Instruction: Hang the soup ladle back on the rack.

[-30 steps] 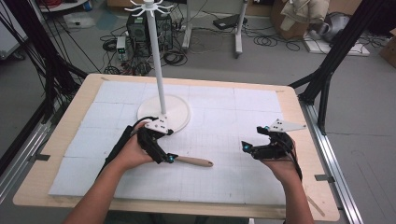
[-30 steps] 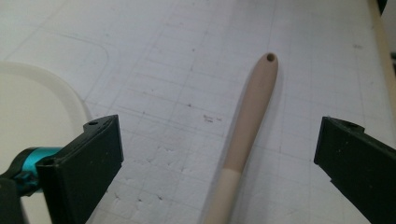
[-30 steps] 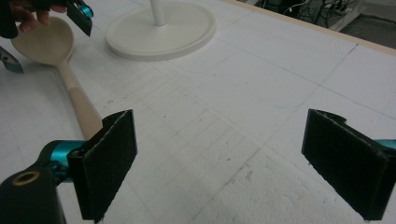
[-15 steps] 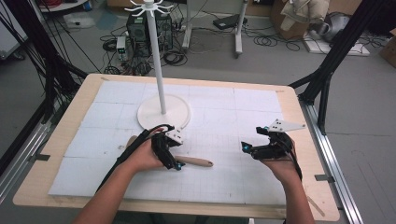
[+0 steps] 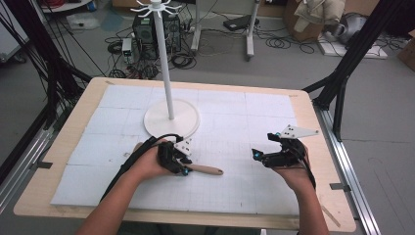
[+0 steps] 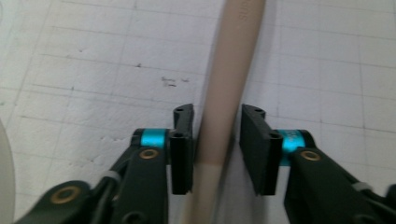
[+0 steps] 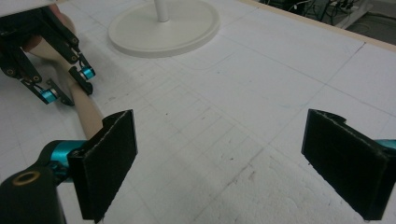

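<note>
A light wooden handle lies on the white mat, its free end pointing right. My left gripper is down over its left part. In the left gripper view the handle runs straight up between the two black jaws, whose pads sit against its sides. These jaws have just been closing, and my left gripper is shut on the handle. The hand hides the handle's other end. My right gripper hovers at the right, pointing left, and my right gripper is open wide with nothing between its pads.
A white stand with a round base and a tall pole topped by hooks rises behind my left hand. The white gridded mat covers a wooden table. Cables and black frame posts surround it.
My left hand has moved toward the table's front and down onto the handle, and its jaws have closed around it. The right hand has stayed put.
</note>
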The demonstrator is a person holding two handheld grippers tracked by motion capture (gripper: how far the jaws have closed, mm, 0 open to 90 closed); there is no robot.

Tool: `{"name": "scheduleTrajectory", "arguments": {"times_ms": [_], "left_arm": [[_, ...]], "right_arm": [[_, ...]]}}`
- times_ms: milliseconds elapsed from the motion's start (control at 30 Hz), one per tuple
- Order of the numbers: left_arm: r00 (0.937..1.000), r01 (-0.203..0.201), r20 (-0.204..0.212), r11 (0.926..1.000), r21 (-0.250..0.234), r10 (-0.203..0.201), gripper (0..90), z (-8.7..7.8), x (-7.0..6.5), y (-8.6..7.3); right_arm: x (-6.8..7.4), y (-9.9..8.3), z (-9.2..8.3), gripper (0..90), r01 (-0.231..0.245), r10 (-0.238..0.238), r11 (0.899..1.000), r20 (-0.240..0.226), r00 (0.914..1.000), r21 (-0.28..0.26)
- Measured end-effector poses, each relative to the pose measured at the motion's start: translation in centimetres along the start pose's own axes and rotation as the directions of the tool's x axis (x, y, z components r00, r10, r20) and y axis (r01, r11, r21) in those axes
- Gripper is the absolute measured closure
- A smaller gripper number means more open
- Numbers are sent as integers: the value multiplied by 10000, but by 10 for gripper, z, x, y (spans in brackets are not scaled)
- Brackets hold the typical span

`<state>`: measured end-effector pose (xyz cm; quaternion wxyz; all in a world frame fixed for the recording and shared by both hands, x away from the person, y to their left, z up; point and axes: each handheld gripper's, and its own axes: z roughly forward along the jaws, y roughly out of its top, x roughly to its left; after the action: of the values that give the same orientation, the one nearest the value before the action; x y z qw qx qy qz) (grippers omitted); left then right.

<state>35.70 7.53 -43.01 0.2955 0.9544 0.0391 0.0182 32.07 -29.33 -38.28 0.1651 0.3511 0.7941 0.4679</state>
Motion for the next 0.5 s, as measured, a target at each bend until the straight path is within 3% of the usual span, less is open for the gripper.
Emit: {"name": "scheduleTrajectory", "arguments": {"times_ms": [133, 333, 500], "left_arm": [[10000, -35, -16, 10000, -38, 35, 682, 0, 0, 0], [9975, -642, -300, 9979, 104, 644, 721, 0, -8, 2], [9974, -460, -557, 9989, 13, 460, 745, -3, -11, 3]], "right_arm": [[0, 0, -1, 96, 18, -18, 10000, 30, 10000, -31], [1, 0, -1, 97, 64, -64, 10000, 69, 10000, -31], [2, 0, -1, 97, 30, -30, 10000, 81, 10000, 31]]}}
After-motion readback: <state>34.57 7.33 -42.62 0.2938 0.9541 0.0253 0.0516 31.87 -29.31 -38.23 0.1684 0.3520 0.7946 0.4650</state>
